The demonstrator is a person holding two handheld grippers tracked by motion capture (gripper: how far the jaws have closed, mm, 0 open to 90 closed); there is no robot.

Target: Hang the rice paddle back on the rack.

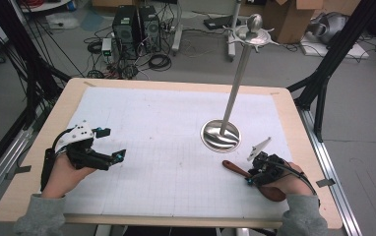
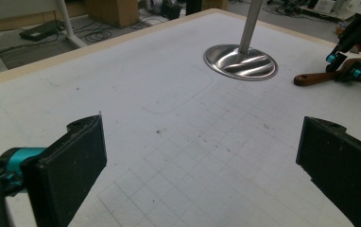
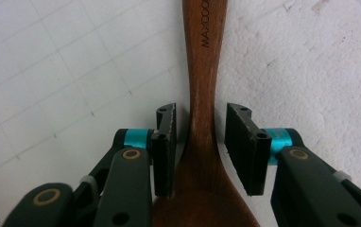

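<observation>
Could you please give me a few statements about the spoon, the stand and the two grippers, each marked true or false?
1. The right gripper has its jaws on either side of the wooden spoon. True; whether the pads already press on it cannot be told.
2. The spoon hangs from the metal stand. False: it lies flat on the table, near the stand's base.
3. The left gripper is open with nothing between its jaws. True.
4. The stand lies on its side. False: it is upright, its round base on the table.
5. The left gripper holds the spoon's handle. False: it hovers over bare table, apart from the spoon.
</observation>
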